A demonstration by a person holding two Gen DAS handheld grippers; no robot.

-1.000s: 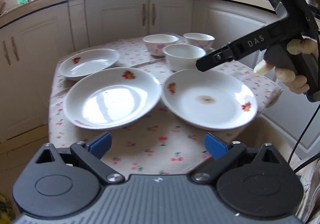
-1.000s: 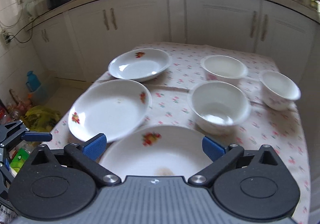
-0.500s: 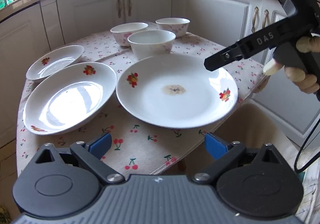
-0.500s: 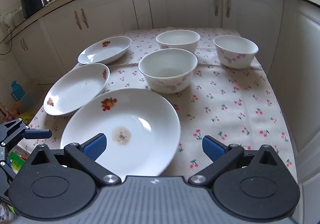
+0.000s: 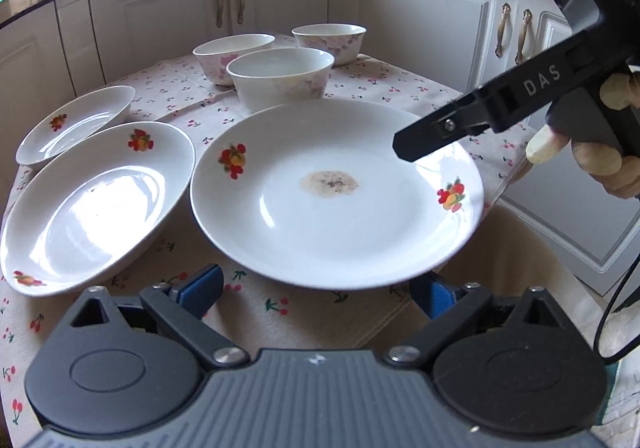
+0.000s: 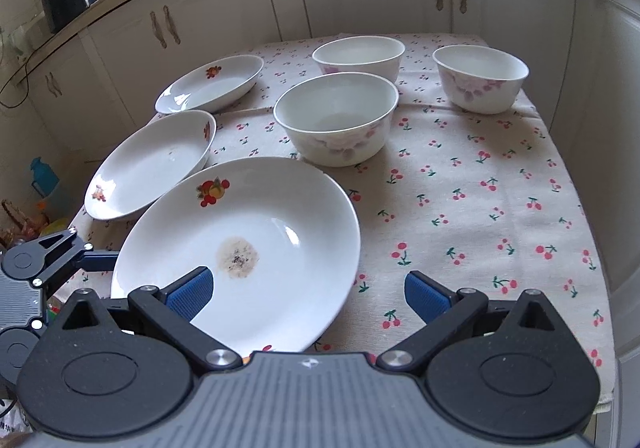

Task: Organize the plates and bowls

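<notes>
A large white plate [image 5: 336,192] with a brown stain in its middle lies at the near corner of the table. Its near rim is just past my left gripper [image 5: 316,290], which is open. Two more fruit-print plates lie to the left, a middle one [image 5: 92,208] and a smaller far one [image 5: 76,124]. Behind them stand three white bowls [image 5: 280,78] [image 5: 234,56] [image 5: 330,42]. My right gripper [image 6: 308,293] is open; its left fingertip [image 6: 190,290] hangs over the stained plate [image 6: 256,232]. A hand holds it at the right of the left wrist view.
A cherry-print cloth covers the small table [image 6: 480,208], which has bare cloth on its right half. White kitchen cabinets [image 5: 280,0] enclose the table on the far and right sides. A blue bottle [image 6: 42,176] and bags sit on the floor to the left.
Both grippers have come closer to the stained plate and lower. The left wrist view has swung to centre on that plate. The plates and bowls have not moved.
</notes>
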